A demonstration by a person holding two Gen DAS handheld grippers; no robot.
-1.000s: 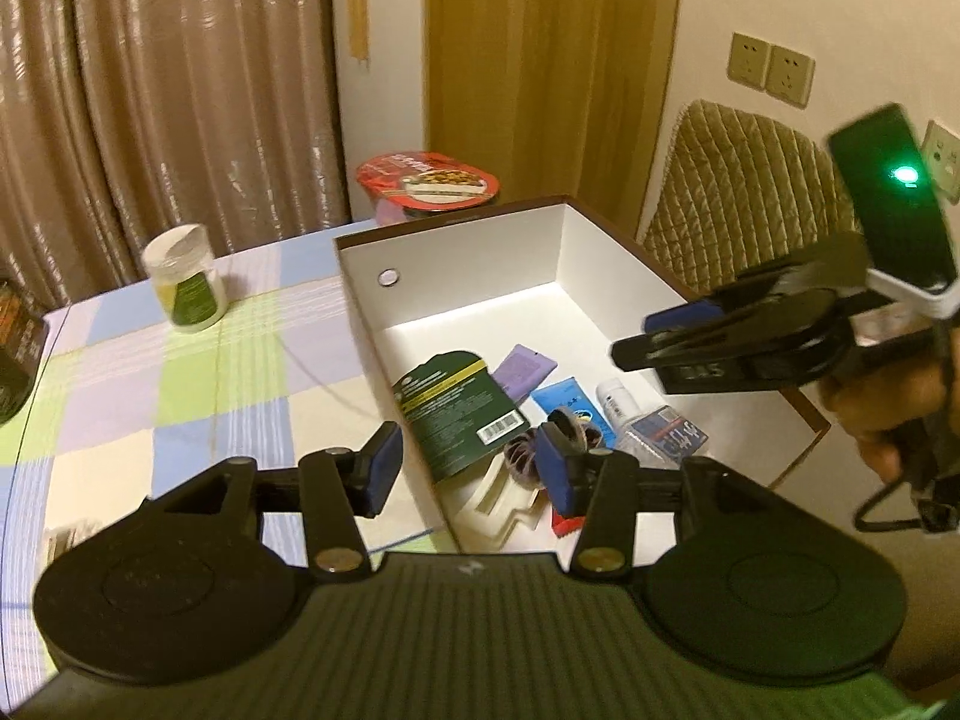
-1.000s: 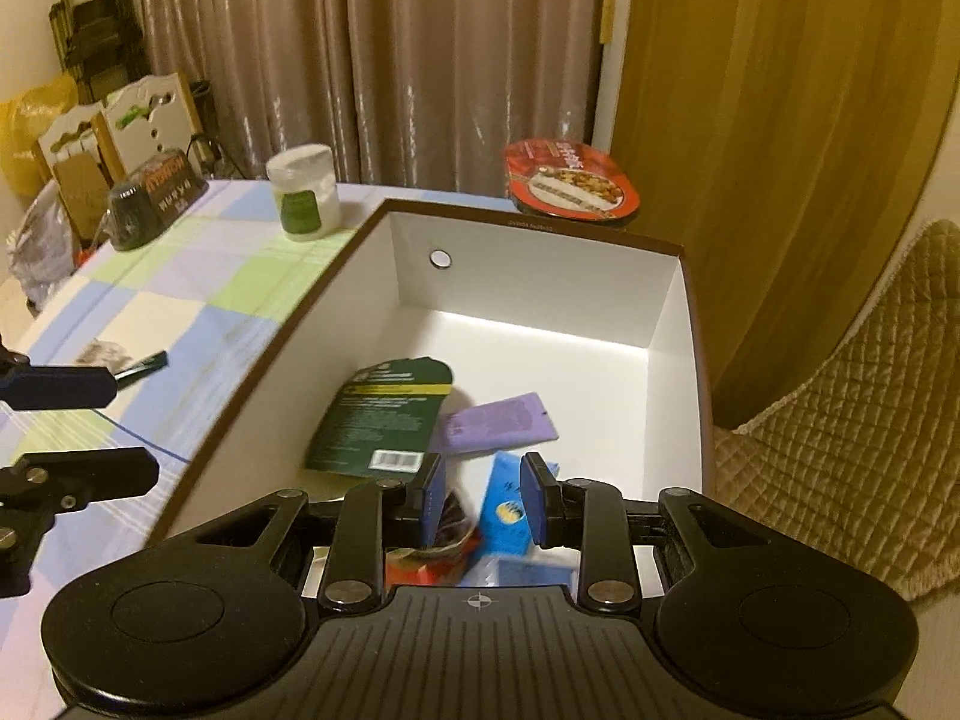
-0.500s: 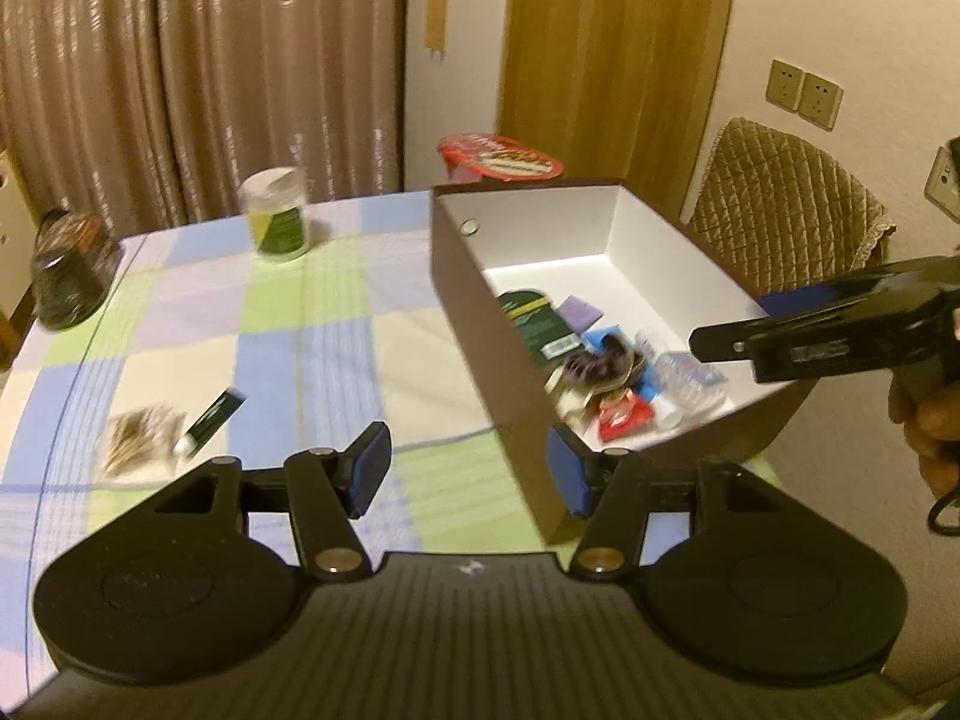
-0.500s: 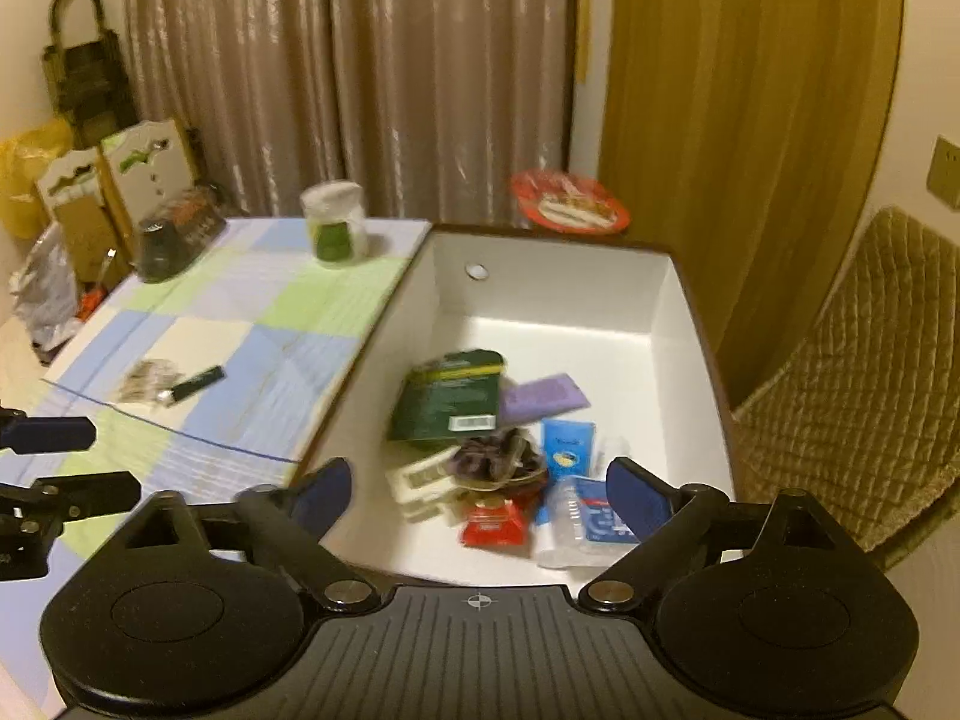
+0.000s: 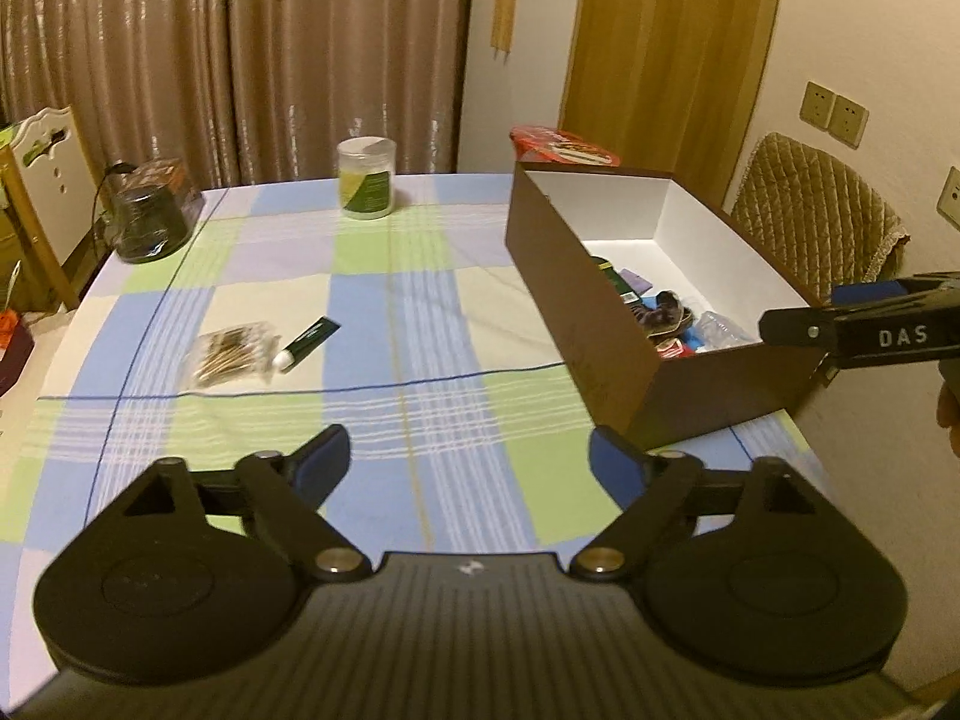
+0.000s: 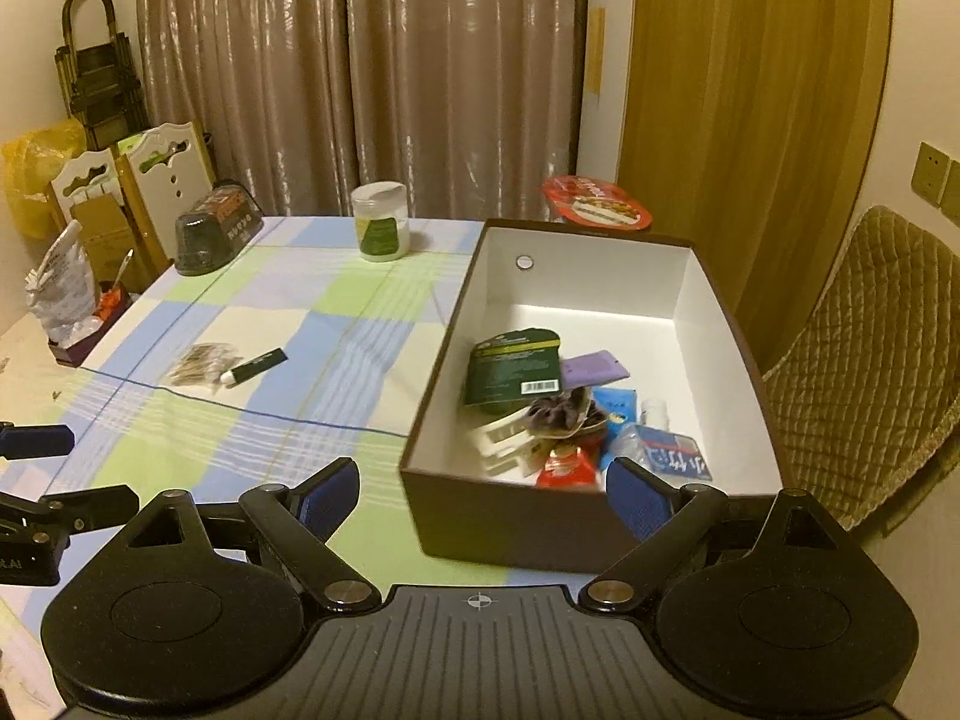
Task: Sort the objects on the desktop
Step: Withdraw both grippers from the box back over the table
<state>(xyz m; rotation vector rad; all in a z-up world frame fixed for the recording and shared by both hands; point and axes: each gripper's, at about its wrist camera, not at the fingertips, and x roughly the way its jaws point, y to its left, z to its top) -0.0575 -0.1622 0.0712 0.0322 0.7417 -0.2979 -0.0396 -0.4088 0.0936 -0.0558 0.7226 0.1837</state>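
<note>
Your left gripper (image 5: 468,462) now hangs over the checked blue, green and cream cloth of the bench (image 5: 420,312), its fingers (image 5: 324,459) having just been spreading and now wide apart with nothing between them. A second ago they stood over the brown cardboard box with white inside (image 5: 600,324); the box now lies ahead and to their right. Your right gripper (image 6: 483,495) has also drawn back from above the box, its fingers (image 6: 636,501) having just been opening; they stand wide and empty, straddling the box's near wall. Inside the box ahead of them lie a dark green packet with a barcode (image 6: 516,369), a purple sachet (image 6: 594,369), a dark hair scrunchie (image 6: 561,414) and a red wrapper (image 6: 564,468). Ahead and to the left of both pairs of fingers, a dark green tube with a white cap (image 5: 306,345) and a clear bag of cotton swabs (image 5: 231,354) lie on the cloth, just beside each other.
</note>
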